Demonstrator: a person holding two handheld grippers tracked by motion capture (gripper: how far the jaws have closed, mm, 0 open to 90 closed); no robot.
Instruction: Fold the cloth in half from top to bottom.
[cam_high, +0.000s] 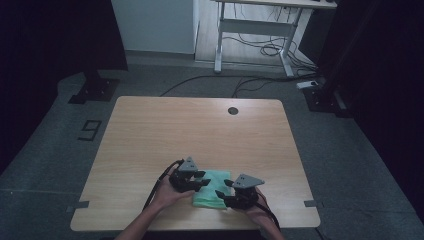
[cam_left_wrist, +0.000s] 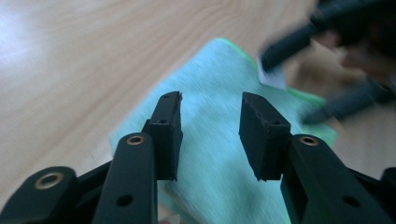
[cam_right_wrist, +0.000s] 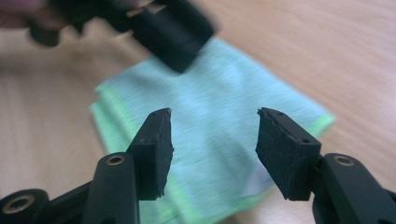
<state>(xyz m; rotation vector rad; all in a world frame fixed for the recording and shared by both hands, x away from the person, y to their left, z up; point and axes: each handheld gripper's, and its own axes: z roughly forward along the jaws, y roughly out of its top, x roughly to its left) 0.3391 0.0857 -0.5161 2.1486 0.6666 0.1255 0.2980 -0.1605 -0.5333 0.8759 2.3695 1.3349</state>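
Forearms come in from the near edge of the table (cam_high: 150, 130), each hand wrapped round a gripper, and between them lies a folded green cloth (cam_high: 212, 189), close to the near edge and a little right of the middle. The cloth already sits as a tidy stacked rectangle, layers showing along one side in the right gripper view, so the folding looks largely done to me; what may remain is one more fold or a final squaring-up, though I cannot tell which. The left gripper (cam_high: 196, 181) hovers over the cloth's left edge, its jaws set apart with bare cloth showing in the gap, gripping nothing. The right gripper (cam_high: 226, 189) hangs at the cloth's right side, jaws spread wider, also empty. Both point inward toward each other across the cloth, hands low and tilted down. Whether either tip touches the fabric I cannot say. Farther off the tabletop lies bare up to a dark round cable hole (cam_high: 232, 110), and beyond it stand a white desk frame (cam_high: 260, 25) and loose cables (cam_high: 270, 49) on the floor.
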